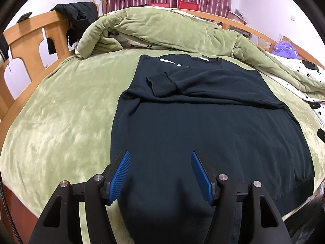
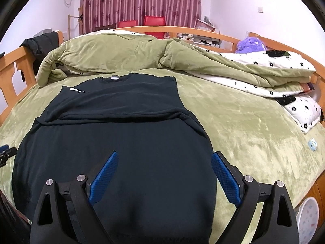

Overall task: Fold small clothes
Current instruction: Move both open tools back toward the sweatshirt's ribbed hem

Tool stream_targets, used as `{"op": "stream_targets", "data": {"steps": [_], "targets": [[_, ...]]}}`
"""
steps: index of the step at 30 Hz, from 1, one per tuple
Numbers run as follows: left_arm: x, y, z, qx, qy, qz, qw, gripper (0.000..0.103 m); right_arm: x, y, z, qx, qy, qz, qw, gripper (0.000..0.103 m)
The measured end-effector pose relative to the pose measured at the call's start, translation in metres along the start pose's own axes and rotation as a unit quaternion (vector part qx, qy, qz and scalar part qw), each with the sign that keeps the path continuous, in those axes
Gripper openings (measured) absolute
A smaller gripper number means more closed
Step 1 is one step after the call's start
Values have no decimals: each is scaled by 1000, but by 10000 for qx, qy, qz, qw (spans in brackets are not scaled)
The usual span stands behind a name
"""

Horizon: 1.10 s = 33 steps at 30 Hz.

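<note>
Both tools gaping — left tool (image 1: 159,167), right tool (image 2: 164,168) — above dark sweater (image 1: 203,134); pinch hem corners evenly, lift together toward collar.

Home bedroom: wooden-framed bed (image 2: 203,29) across centre frame, rumpled green quilt (image 2: 113,48) behind, striped maroon curtains (image 2: 140,2) top centre, purple plush toy (image 2: 250,45) upper right.

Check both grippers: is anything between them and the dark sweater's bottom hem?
Nothing visible. The left gripper and right gripper both stand open directly over the dark sweater, with only its own fabric beneath them.
</note>
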State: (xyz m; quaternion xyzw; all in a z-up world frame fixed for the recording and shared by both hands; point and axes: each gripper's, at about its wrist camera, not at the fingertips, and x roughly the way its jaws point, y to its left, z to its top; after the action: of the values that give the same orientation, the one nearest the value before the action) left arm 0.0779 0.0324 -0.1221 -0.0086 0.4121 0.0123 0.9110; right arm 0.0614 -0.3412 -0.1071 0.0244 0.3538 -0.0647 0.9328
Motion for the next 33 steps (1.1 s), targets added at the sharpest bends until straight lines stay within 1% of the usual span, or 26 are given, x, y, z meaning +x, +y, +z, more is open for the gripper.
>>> {"op": "stream_targets", "data": {"steps": [6, 10, 15, 19, 25, 29, 33], "targets": [[-11, 4, -15, -13, -48, 101, 9999, 61, -6, -9, -9, 216, 111, 190, 9995, 91], [-17, 6, -20, 16, -88, 157, 9998, 61, -10, -10, -14, 193, 44, 151, 9997, 91], [-22, 9, -22, 28, -114, 205, 9997, 61, -12, -11, -20, 200, 80, 130, 9997, 90], [-26, 10, -24, 55, -152, 232, 9996, 64, -16, -11, -21, 201, 107, 155, 9996, 89], [-28, 9, -27, 279, -231, 317, 9988, 67, -20, -12, -23, 172, 60, 190, 9997, 89], [-27, 8, -29, 419, -259, 457, 9977, 68, -17, -14, -25, 223, 73, 198, 9995, 89], [-27, 6, -33, 629, -439, 668, 9948, 71, -17, -15, -27, 238, 25, 261, 9994, 89]]}}
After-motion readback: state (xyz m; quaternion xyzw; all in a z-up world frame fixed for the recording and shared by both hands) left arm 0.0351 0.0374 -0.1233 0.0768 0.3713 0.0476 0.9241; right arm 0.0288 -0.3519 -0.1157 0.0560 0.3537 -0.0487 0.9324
